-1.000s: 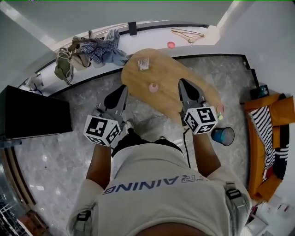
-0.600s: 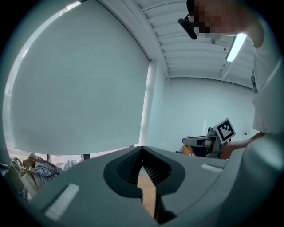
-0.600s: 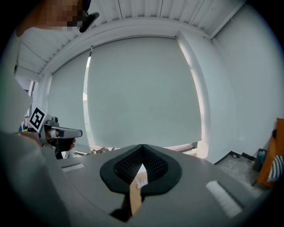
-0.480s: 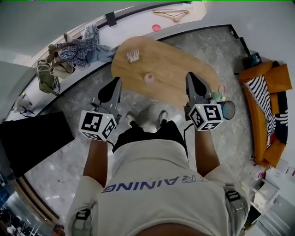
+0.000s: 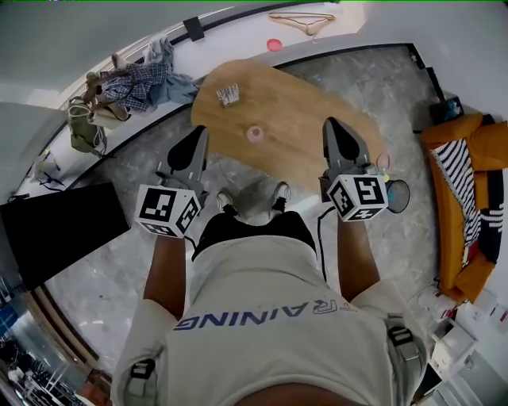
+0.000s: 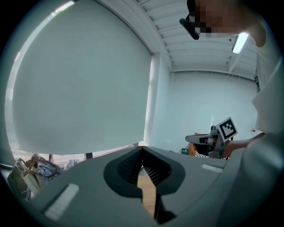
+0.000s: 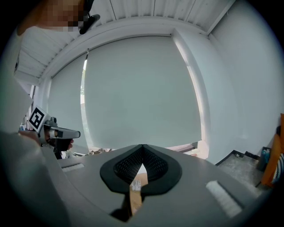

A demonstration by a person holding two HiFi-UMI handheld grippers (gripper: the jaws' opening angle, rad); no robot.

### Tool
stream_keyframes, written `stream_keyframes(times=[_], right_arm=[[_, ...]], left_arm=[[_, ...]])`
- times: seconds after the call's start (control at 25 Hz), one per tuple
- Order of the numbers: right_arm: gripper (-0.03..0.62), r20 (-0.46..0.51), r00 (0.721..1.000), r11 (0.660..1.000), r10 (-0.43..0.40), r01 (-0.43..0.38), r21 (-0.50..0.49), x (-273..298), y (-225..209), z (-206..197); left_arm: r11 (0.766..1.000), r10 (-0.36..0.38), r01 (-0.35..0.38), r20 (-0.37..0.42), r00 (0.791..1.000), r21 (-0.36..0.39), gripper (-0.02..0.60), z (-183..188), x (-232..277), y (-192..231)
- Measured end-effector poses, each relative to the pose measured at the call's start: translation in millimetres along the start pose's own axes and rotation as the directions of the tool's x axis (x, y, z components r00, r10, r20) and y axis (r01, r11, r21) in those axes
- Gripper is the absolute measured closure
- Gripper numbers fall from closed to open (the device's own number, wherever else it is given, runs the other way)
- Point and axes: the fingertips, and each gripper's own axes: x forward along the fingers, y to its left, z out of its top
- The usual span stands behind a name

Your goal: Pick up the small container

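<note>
A small pink container (image 5: 255, 134) stands on the oval wooden table (image 5: 309, 119), a little in from its near edge. My left gripper (image 5: 200, 136) is held over the floor just left of the table, shut with nothing in it. My right gripper (image 5: 332, 127) hovers over the table's near right part, also shut and empty. The container lies between the two, clear of both. In the left gripper view the jaws (image 6: 142, 150) meet at the tips with only tabletop below. The right gripper view shows its jaws (image 7: 142, 148) together over wood and a white printed item (image 7: 138, 182).
A clear item (image 5: 228, 94) sits at the table's far end. Clothes and bags (image 5: 131, 83) lie on the ledge, with a hanger (image 5: 302, 20) and a pink disc (image 5: 275, 44). A black panel (image 5: 55, 230) is left, an orange sofa (image 5: 468, 190) right, a blue bin (image 5: 395, 195) by the right gripper.
The person has turned and stepped up, so the table now lies between the two grippers. Both grippers stayed shut; over the last half second they barely moved.
</note>
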Motion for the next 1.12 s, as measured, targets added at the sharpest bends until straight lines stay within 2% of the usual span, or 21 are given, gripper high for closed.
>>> stream_keyframes(times=[0.32,0.52,0.56,0.6,0.84,0.92,1.12], right_arm=[[0.577,-0.058,0.997,0.999,0.042,-0.041,0.007,19,-8,-16],[0.531,-0.138,0.986,0.995,0.095,-0.093,0.023,39,-3,-45],[0.510,-0.146,0.984,0.995,0.100,-0.098,0.021,44,-1,-49],[0.461,-0.154,0.983,0.995,0.104,-0.104,0.013,50,1,-52],[0.137,-0.215,0.966,0.987,0.146,-0.159,-0.041,75,19,-70],[0.092,-0.237,0.956,0.982,0.171,-0.184,-0.037,78,23,-76],[0.051,-0.315,0.923,0.970,0.222,-0.241,-0.021,90,34,-109]], left_arm=[[0.999,0.024,-0.024,-0.025,0.999,-0.031,0.581,-12,21,-2],[0.997,0.039,-0.042,-0.046,0.998,-0.057,0.581,-31,33,5],[0.997,0.042,-0.046,-0.050,0.998,-0.065,0.580,-34,35,9],[0.996,0.045,-0.049,-0.054,0.998,-0.072,0.581,-37,37,13],[0.994,0.051,-0.058,-0.074,0.996,-0.091,0.581,-51,40,31],[0.994,0.053,-0.059,-0.076,0.996,-0.091,0.581,-53,41,32],[0.994,0.051,-0.059,-0.084,0.995,-0.097,0.581,-60,46,35]])
